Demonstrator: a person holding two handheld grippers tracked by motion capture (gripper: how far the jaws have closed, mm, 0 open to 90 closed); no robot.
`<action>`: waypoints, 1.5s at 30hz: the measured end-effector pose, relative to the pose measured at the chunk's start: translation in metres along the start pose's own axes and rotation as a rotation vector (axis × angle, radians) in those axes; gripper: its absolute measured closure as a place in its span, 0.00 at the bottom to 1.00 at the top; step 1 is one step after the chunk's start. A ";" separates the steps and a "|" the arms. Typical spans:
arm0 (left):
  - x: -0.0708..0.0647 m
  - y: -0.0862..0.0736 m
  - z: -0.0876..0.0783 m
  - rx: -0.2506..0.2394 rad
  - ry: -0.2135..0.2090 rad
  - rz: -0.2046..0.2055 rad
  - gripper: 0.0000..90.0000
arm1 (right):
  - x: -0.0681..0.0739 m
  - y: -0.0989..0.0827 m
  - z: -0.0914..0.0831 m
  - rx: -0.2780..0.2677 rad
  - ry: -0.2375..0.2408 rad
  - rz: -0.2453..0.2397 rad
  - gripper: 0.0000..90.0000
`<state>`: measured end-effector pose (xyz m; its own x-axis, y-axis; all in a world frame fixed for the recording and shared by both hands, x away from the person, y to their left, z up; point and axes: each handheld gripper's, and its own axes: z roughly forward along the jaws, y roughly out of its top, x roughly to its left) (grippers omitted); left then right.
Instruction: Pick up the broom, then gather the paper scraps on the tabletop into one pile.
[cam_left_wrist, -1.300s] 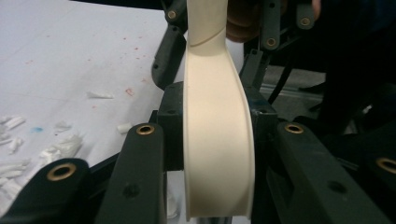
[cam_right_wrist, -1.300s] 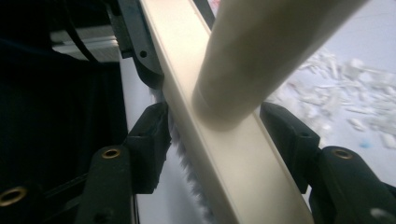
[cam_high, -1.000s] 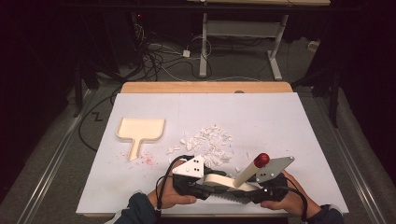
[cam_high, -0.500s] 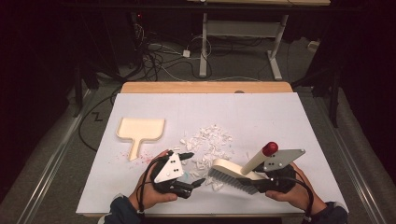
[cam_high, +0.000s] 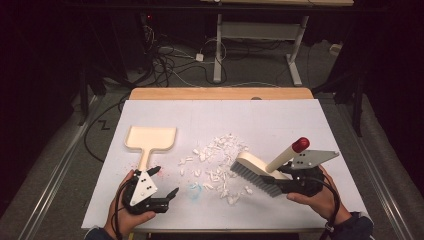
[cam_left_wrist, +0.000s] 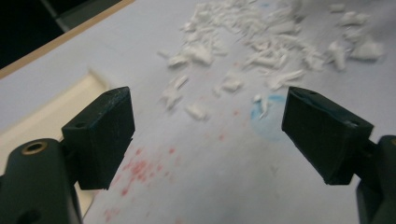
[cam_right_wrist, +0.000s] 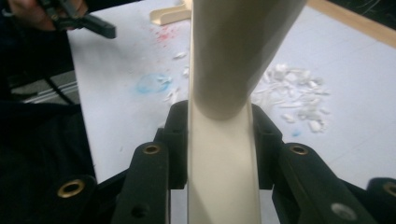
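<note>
Right gripper clenched on brush handle, near right of the scraps. Left gripper just opened, nothing between its jaws, dustpan just beyond it.

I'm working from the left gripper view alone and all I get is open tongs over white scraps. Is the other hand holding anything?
Observer: Yes. The right tongs are shut on the cream handle of a brush.
Operator: Where's that brush relative to the scraps?
Observer: Its bristles point down at the right edge of the scrap pile. I cannot tell whether they touch the table.
Operator: And the whole dustpan?
Observer: The dustpan lies flat left of the pile, with its handle toward the person. The left tongs, which have just been opening with nothing between them, are beside the handle's end.
</note>
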<state>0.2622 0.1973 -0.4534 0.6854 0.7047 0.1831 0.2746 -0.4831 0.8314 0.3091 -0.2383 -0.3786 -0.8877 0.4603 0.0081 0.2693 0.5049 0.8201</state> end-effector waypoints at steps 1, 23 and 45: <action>0.002 -0.005 -0.002 0.011 0.038 0.009 0.18 | -0.002 0.000 0.000 -0.001 -0.007 0.009 0.75; 0.000 -0.044 -0.018 0.126 0.091 -0.054 0.18 | -0.049 -0.002 0.002 0.059 -0.260 0.072 0.75; -0.002 -0.044 -0.010 0.151 0.069 -0.037 0.18 | -0.123 0.021 0.092 0.205 -0.504 -0.002 0.75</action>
<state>0.2424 0.2221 -0.4849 0.6262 0.7553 0.1935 0.4009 -0.5247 0.7510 0.4582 -0.2172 -0.4145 -0.6129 0.7268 -0.3100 0.3799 0.6151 0.6909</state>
